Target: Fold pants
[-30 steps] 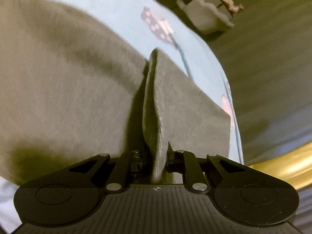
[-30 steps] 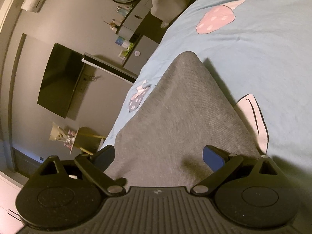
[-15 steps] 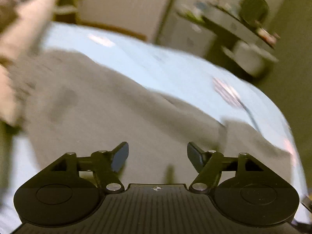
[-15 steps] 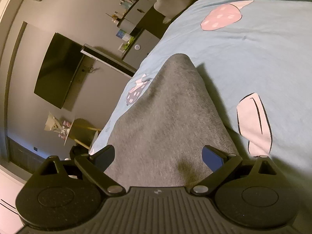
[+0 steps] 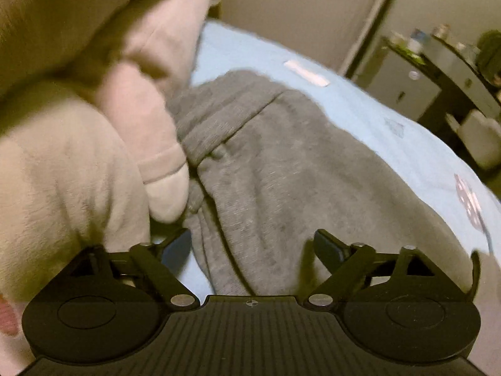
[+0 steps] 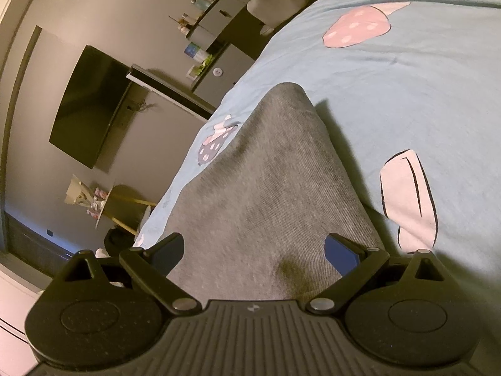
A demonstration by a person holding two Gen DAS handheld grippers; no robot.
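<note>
Two views, one item: grey pants on a pale blue sheet. Left wrist view: our left gripper (image 5: 252,249) has just been opening, and its jaws now stand wide with nothing pressed between them; the pants (image 5: 281,169) lie below and ahead, rumpled, with a thick seamed band bunched toward the far left. A person's fluffy cream sleeve (image 5: 94,131) crowds the left of the picture, just beside that bunched band. The sheet (image 5: 391,131) shows past the cloth. Right wrist view: our right gripper (image 6: 254,250) is likewise spread, pads clear of the fabric, above a flat, smooth stretch of the pants (image 6: 266,188) that tapers to a rounded end further up the sheet (image 6: 407,78), which carries pink and dark cartoon prints. A dark screen (image 6: 87,106) hangs on the wall beyond. Handling, as we judge it: soft, limp knit, light, neither slippery nor fragile; it will sag from any single hold, so we would pinch edges or corners, both grippers apart. Writing: none legible in either view.
</note>
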